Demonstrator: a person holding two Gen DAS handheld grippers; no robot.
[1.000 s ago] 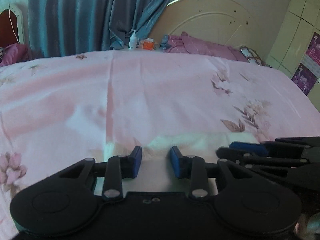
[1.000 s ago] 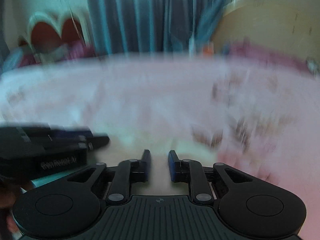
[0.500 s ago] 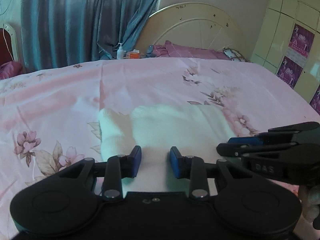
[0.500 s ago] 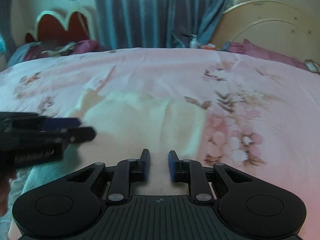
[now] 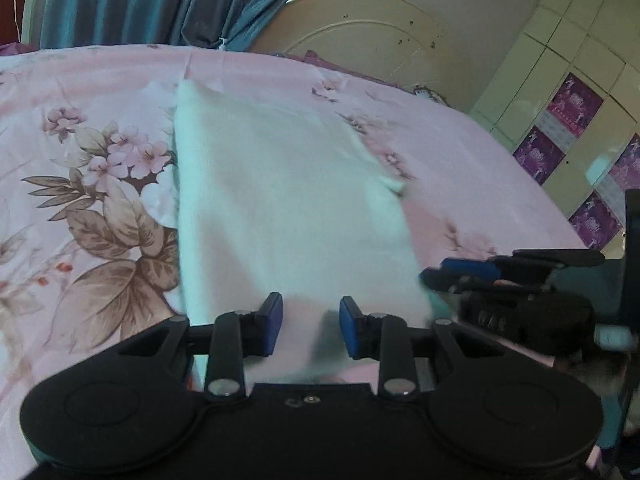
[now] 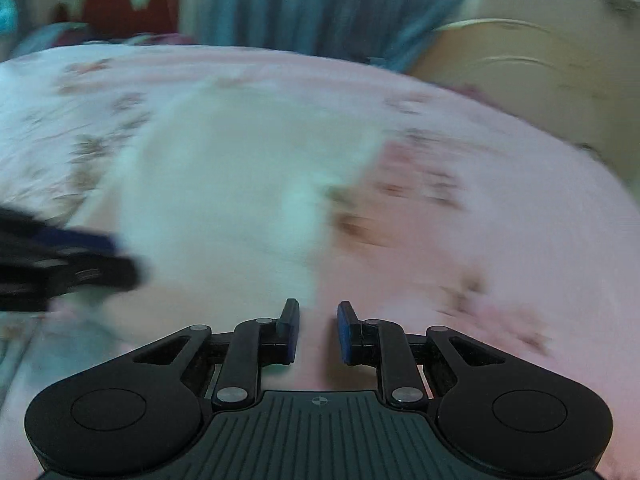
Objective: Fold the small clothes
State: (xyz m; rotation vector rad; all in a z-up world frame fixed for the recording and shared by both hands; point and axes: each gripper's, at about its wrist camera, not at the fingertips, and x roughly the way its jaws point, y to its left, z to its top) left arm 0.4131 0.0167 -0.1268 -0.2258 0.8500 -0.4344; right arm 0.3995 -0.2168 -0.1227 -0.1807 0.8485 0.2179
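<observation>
1. Here the white garment (image 5: 288,208) lies flat on the pink floral bedsheet (image 5: 80,160), its near edge reaching between the left gripper (image 5: 308,326) pads
2. That gripper's jaws stand apart, pinching nothing that I can see
3. The right gripper (image 6: 318,332), in a blurred view, seems likewise parted and empty beside the cloth's right edge
4. Next: grip an edge and fold it over
</observation>
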